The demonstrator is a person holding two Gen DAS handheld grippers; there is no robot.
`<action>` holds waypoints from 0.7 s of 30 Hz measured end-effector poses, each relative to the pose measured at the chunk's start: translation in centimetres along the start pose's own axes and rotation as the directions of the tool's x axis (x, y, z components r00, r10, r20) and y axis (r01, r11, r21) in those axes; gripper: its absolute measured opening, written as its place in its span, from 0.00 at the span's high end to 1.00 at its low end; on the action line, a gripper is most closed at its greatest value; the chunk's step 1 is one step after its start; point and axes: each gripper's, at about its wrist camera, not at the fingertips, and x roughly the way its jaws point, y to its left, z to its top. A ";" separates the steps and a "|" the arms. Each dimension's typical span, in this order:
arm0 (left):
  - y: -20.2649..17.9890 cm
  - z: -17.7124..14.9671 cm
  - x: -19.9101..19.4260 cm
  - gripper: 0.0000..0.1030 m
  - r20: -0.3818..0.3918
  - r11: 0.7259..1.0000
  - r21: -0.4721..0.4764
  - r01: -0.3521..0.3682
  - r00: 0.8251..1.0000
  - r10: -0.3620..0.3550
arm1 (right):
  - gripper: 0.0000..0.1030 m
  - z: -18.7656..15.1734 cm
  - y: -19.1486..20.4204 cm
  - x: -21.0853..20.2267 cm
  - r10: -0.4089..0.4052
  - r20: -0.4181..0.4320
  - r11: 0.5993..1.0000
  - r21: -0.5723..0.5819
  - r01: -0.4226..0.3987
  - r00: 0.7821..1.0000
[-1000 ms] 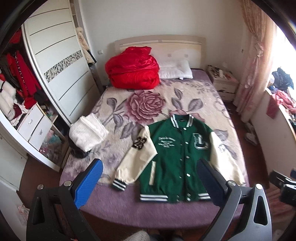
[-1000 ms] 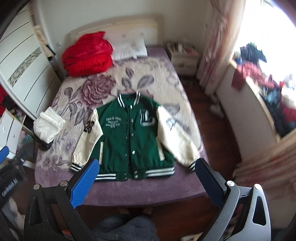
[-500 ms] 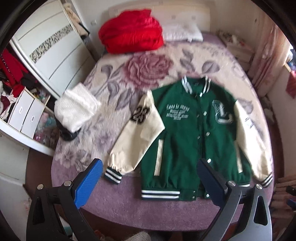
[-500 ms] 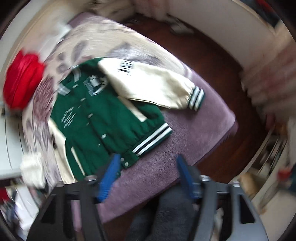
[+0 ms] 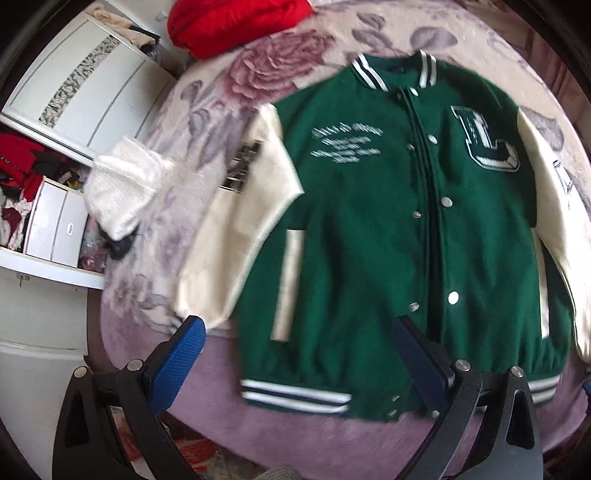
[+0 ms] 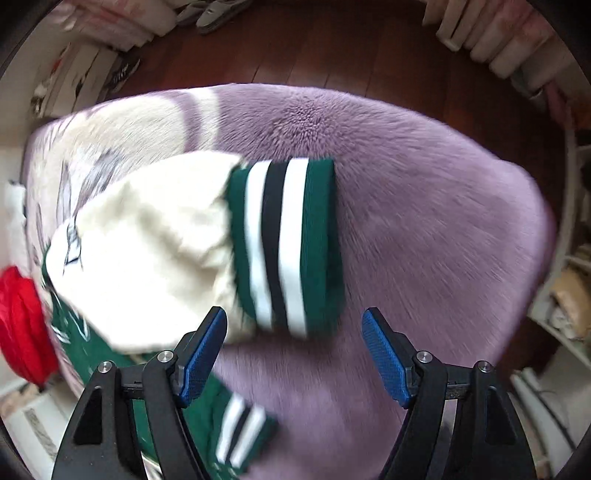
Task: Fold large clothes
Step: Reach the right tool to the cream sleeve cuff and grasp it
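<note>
jacket (image 5: 369,221) cuff (image 6: 288,243) near bed edge (image 6: 443,221); right tool (image 6: 293,354) opening, left tool (image 5: 295,354) open, both empty.

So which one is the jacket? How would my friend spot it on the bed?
Look at the big bed with the purple fuzzy blanket and the rose pattern. Spread flat near its foot end lies the jacket. It is dark green with cream sleeves, striped cuffs and a large letter L on the chest, unlike the plain red bundle and the fluffy white pile nearby.

left hand-held gripper (image 5: 299,354) apparently open, right hand-held gripper (image 6: 293,354) opening
</note>
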 end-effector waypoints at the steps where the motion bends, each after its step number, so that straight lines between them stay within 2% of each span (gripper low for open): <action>1: -1.5 0.3 1.0 0.00 -0.010 1.000 0.001 0.009 1.000 -0.009 | 0.25 0.5 0.0 0.6 0.038 0.006 0.999 0.002 -0.038 0.999; 2: -2.6 0.6 1.7 0.00 -0.011 1.000 0.004 0.018 1.000 -0.018 | 0.25 1.2 0.1 1.1 0.056 0.033 0.998 0.000 -0.056 0.998; 3: -3.9 0.9 2.4 0.00 -0.015 1.000 0.015 0.024 1.000 -0.024 | 0.34 1.5 0.5 1.2 0.055 0.057 0.998 -0.017 -0.054 0.997; 4: -5.5 1.2 3.2 0.00 -0.013 0.999 0.030 0.033 0.999 -0.033 | 0.58 1.8 1.0 1.1 0.059 0.079 0.997 -0.045 -0.056 0.995; 5: -6.7 1.6 3.7 0.00 -0.010 0.998 0.044 0.044 0.999 -0.043 | 0.67 2.3 1.7 0.8 0.070 0.098 0.995 -0.076 -0.063 0.993; 6: -7.8 1.9 4.2 0.00 -0.008 0.997 0.061 0.055 0.998 -0.055 | 0.81 2.6 2.0 0.3 0.071 0.119 0.995 -0.081 -0.062 0.990; 7: -9.0 2.2 4.6 0.00 -0.006 0.994 0.083 0.065 0.998 -0.065 | 0.82 2.8 2.3 -0.7 0.057 0.155 0.996 -0.076 -0.046 0.986; 10: -11.9 3.2 5.3 0.00 0.023 0.987 0.139 0.079 0.996 -0.083 | 0.82 4.9 3.3 -3.0 -0.011 0.287 0.996 -0.081 0.036 0.958; 11: -12.8 3.7 5.4 0.00 0.033 0.984 0.158 0.085 0.995 -0.091 | 0.80 5.7 4.0 -2.6 -0.026 0.283 0.993 -0.102 0.057 0.959; 13: -14.0 4.3 5.7 0.00 0.032 0.978 0.184 0.093 0.994 -0.101 | 0.62 6.7 4.6 -1.0 -0.056 0.201 0.990 -0.114 0.080 0.978; 14: -14.5 4.7 5.9 0.00 0.026 0.976 0.195 0.100 0.994 -0.107 | 0.59 6.8 4.4 -0.4 -0.066 0.160 0.992 -0.099 0.082 0.985; 16: -15.0 5.4 6.1 0.00 0.014 0.972 0.206 0.111 0.993 -0.117 | 0.48 5.5 3.0 -0.9 -0.021 0.139 0.999 -0.027 0.025 0.990; 18: -15.1 6.2 6.2 0.00 0.019 0.971 0.210 0.114 0.992 -0.121 | 0.42 4.1 0.9 -1.1 0.077 0.140 0.994 0.071 -0.087 0.987; 19: -15.2 6.5 6.4 0.00 0.018 0.970 0.215 0.114 0.993 -0.120 | 0.40 3.3 -0.1 -0.4 0.144 0.123 0.980 0.119 -0.159 0.982; 21: -15.6 7.4 6.8 0.00 0.011 0.970 0.215 0.114 0.993 -0.119 | 0.39 2.5 -1.1 2.2 0.282 0.079 0.939 0.181 -0.292 0.956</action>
